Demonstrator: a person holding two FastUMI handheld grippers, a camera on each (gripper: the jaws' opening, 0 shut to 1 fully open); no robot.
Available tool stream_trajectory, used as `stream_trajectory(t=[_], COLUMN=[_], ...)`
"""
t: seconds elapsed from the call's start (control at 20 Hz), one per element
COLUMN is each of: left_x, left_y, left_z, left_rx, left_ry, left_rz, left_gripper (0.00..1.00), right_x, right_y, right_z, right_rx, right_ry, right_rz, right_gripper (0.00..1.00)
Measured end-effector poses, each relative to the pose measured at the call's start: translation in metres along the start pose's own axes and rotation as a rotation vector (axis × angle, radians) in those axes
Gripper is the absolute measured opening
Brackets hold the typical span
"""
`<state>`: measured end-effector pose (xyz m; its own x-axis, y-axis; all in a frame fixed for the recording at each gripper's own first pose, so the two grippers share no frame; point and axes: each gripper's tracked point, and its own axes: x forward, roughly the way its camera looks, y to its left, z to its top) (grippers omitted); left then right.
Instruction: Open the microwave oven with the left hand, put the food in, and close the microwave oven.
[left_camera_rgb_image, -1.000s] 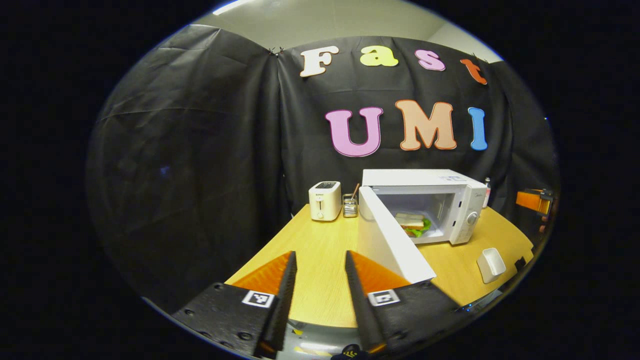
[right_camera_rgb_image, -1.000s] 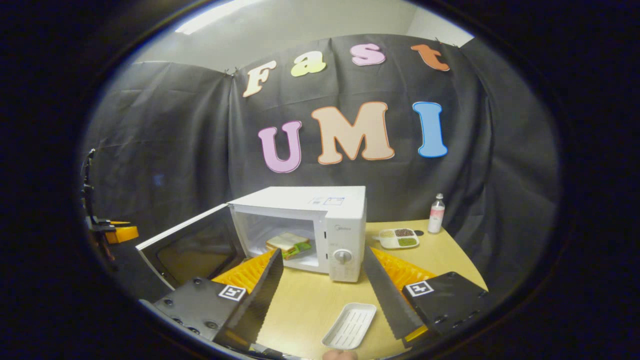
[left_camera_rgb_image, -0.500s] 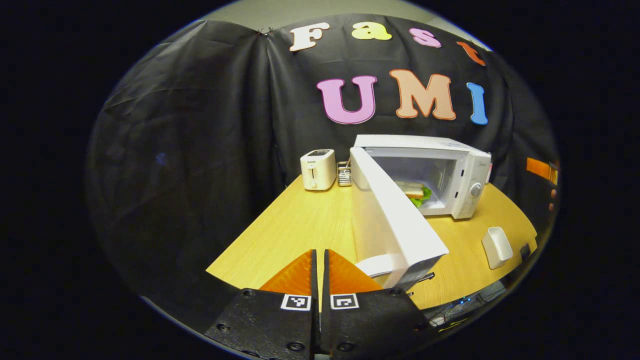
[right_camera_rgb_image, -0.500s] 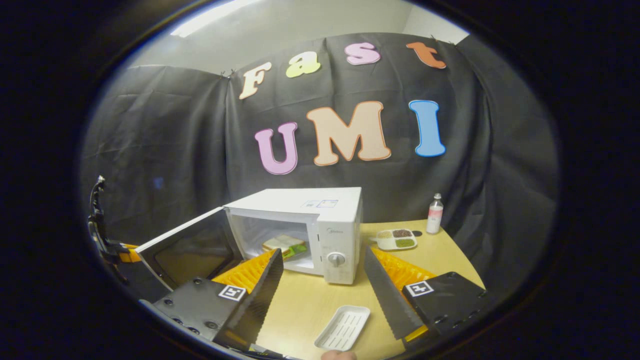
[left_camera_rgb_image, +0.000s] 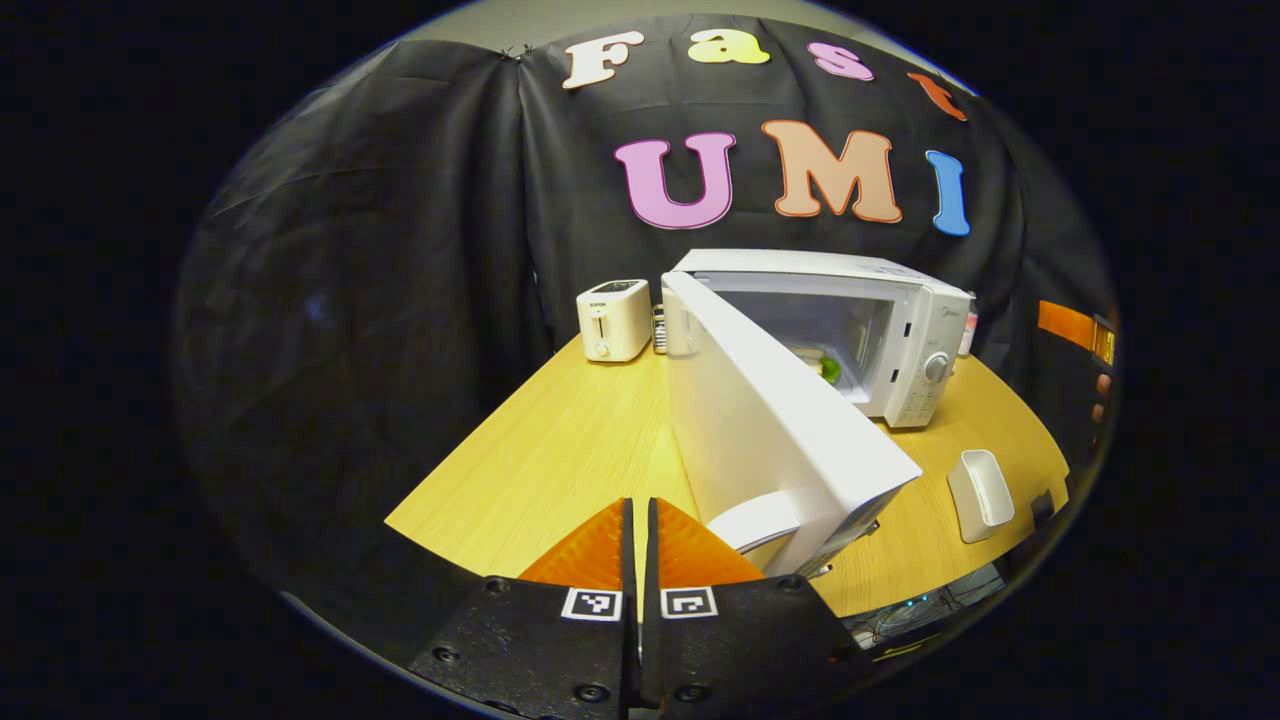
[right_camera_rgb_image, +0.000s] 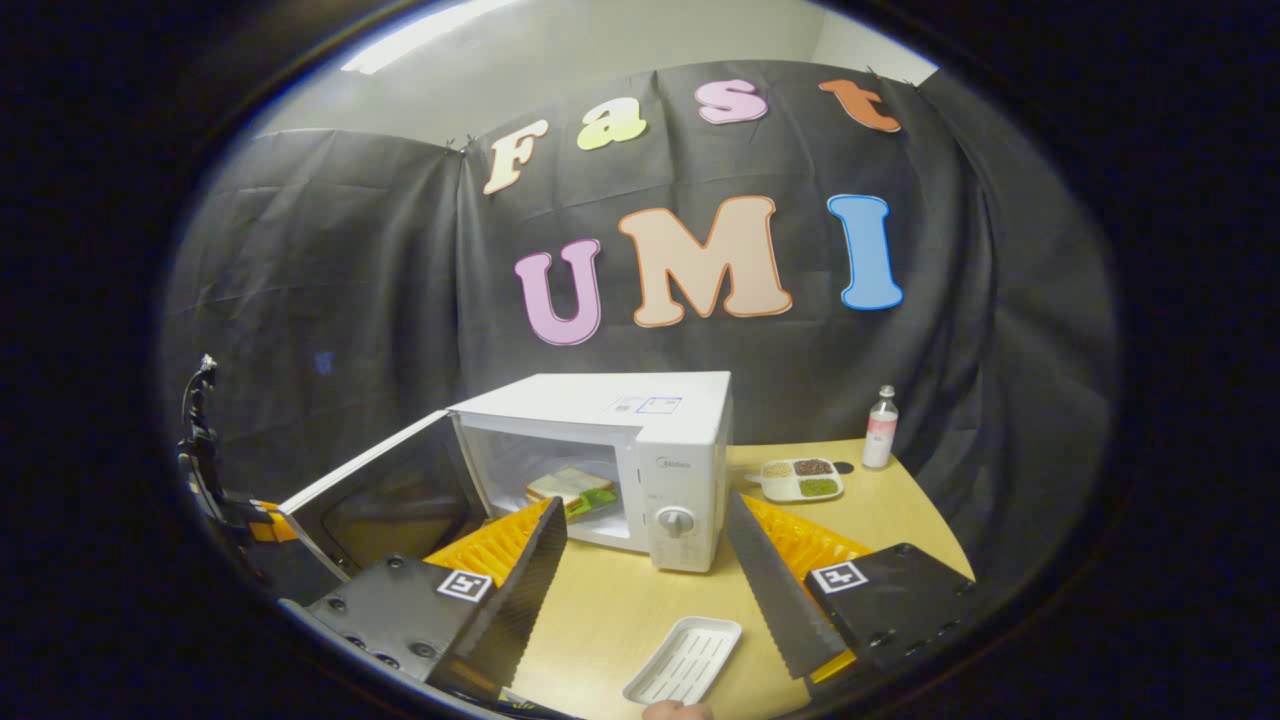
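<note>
White and boxy, the microwave oven (left_camera_rgb_image: 900, 330) stands at the far right of the pale wooden surface (left_camera_rgb_image: 560, 450) in the left gripper view, its flat white door (left_camera_rgb_image: 770, 420) swung out toward the camera. The left hand-held gripper (left_camera_rgb_image: 640, 560) sits with its fingers pressed together on nothing, just left of the door's free edge and facing its outer face. A green-edged sandwich (left_camera_rgb_image: 825, 366) peeks from inside the cavity. A small white toaster (left_camera_rgb_image: 612, 320) stands to the left, a white rectangular tray (left_camera_rgb_image: 978, 492) to the right.

In the right gripper view, the right hand-held gripper (right_camera_rgb_image: 645, 560) is spread wide and empty, pointed at the oven's control panel, with the sandwich lying inside the cavity. The door's long edge runs toward the left hand-held gripper, which is nearer to it; closing likely means pushing that outer face rightward and away.
</note>
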<state>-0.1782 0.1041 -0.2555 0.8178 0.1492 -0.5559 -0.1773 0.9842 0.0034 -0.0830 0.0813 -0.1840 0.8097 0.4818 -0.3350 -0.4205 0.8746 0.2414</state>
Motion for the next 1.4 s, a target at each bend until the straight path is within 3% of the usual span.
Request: stream_trajectory(t=[0.4, 0.45, 0.9, 1.4], left_x=[0.014, 0.017, 0.064, 0.106], left_y=[-0.08, -0.091, -0.161, -0.199], left_z=[0.016, 0.017, 0.04, 0.062], left_rx=[0.023, 0.022, 0.096, 0.148], left_ry=[0.002, 0.005, 0.003, -0.014], left_rz=[-0.093, -0.116, -0.23, -0.294], left_gripper=[0.0, 0.0, 0.0, 0.0], right_x=[-0.01, -0.012, -0.029, -0.032], right_y=[-0.046, -0.051, -0.085, -0.119], right_z=[0.004, 0.004, -0.004, 0.007], right_rx=[0.005, 0.007, 0.013, 0.033], right_ry=[-0.015, -0.016, -0.012, -0.028], right_rz=[-0.076, -0.084, -0.153, -0.243], right_gripper=[0.91, 0.99, 0.99, 0.99])
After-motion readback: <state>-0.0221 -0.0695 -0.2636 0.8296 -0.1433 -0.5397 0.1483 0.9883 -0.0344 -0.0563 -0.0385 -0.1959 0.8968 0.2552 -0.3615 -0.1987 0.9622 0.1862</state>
